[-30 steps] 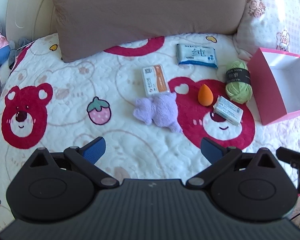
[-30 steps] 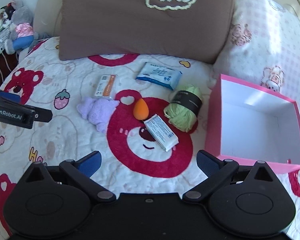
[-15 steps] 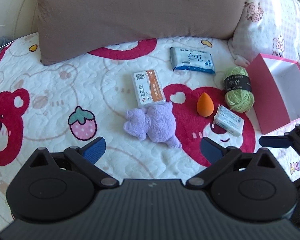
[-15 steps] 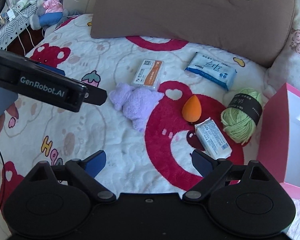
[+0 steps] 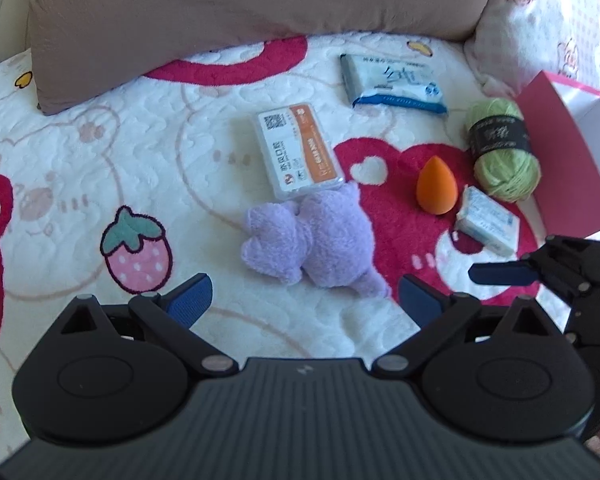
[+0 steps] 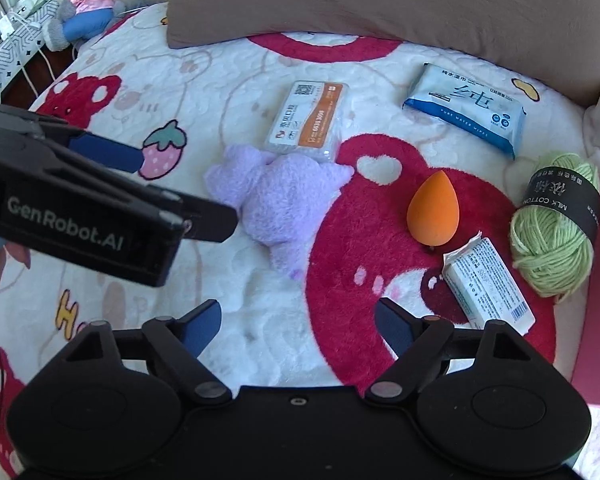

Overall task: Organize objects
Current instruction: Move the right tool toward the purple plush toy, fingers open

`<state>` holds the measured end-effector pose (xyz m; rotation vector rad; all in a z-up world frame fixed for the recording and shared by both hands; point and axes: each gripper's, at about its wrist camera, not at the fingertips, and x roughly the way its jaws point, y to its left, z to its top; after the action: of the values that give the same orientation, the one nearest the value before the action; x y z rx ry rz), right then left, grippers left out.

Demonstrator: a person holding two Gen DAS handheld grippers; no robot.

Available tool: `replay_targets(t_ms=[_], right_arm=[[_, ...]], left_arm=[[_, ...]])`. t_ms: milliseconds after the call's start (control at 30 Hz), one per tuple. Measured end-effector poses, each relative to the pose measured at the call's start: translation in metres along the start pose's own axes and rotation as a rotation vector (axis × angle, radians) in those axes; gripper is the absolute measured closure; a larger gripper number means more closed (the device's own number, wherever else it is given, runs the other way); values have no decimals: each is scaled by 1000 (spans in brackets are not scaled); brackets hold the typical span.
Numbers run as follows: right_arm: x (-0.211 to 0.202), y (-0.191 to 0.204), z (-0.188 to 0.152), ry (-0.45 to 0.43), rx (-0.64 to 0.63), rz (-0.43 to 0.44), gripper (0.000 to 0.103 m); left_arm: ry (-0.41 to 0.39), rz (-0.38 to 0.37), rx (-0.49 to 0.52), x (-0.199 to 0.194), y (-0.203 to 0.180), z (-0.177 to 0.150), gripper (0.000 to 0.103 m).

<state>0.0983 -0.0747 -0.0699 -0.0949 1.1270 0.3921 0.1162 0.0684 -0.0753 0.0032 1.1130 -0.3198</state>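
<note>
Two empty grippers hang over a bed. The left gripper (image 5: 304, 292) gapes wide above a purple plush toy (image 5: 316, 240). The right gripper (image 6: 298, 320), open, has just been narrowing with nothing between its jaws. An orange sponge (image 6: 434, 210) lies at its one o'clock. This looks like the approach step; the next move calls for descending and closing.

- left gripper (image 5: 304, 298) – blue pads spread wide, nothing between them, above the quilted bear-print bedspread (image 5: 80, 184)
- purple plush toy (image 5: 312, 240) just ahead; its top edge touches the white-and-orange box (image 5: 300, 152)
- orange makeup sponge (image 5: 436, 186) beside a small white packet (image 5: 488, 226); green yarn ball (image 5: 502, 148) against the pink box (image 5: 560, 160)
- wet wipes pack (image 5: 392, 80) near the brown pillow (image 5: 240, 4)
- right gripper (image 5: 560, 276) at the right edge
</note>
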Motion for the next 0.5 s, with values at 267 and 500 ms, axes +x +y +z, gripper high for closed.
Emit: replay_targets(t_ms=[267,500], right_arm=[[44,4,-4,-50,-70,45,22],[63,5,-17,-40,-82,49,3]], left_arm=[[11,27,-27,41,21,7,11],[-16,-8,-25,58,31,2,12]])
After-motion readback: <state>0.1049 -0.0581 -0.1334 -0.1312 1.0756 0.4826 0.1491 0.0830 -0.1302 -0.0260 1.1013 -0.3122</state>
